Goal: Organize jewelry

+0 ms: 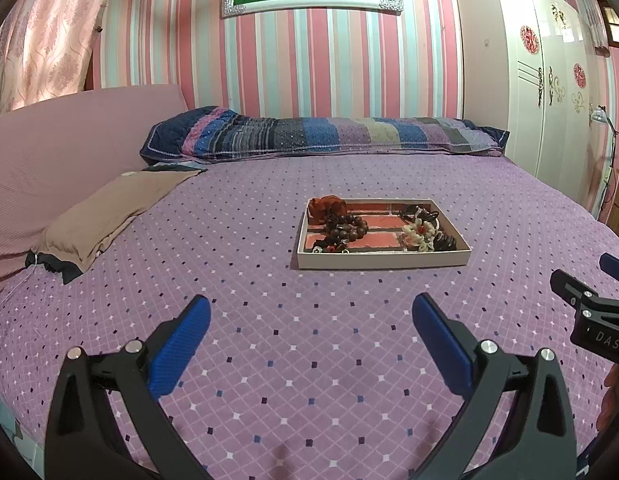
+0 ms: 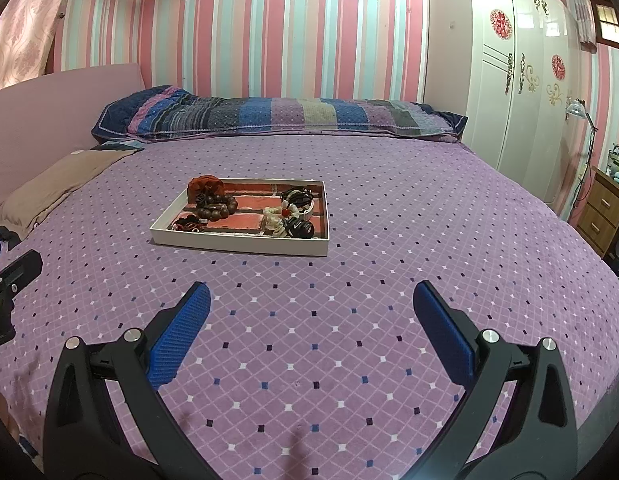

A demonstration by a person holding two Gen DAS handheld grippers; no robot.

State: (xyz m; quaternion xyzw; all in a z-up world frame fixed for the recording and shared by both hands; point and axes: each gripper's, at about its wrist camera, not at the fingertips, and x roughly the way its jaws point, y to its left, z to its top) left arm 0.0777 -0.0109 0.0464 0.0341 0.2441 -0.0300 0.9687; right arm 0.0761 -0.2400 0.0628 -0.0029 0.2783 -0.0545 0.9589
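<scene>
Jewelry sits in the tray (image 1: 383, 259) on the bed (image 1: 269, 340), all of it inside the rim as far as I can see; nothing loose on the cover.

Left wrist view: left gripper (image 1: 311, 318) w/ fingers spread wide, nothing between them. Tray is well ahead of the tips, a bit toward the right finger. Beads (image 1: 347, 229) lie at the tray's left half, red pouch (image 1: 324, 207) behind them; flower piece (image 1: 419, 232) and dark items on the right half. Right gripper just shows at the far right edge.

Right wrist view: right gripper (image 2: 311, 310) also spread, empty. Tray (image 2: 237, 246) ahead, off toward the left finger.

Scene fits either pieces already sorted or a tray awaiting sorting; can't tell which. If any piece gets picked: come in low over the rim, straddle one item only, close gently, since beads roll and cords tangle w/ neighbours.
</scene>
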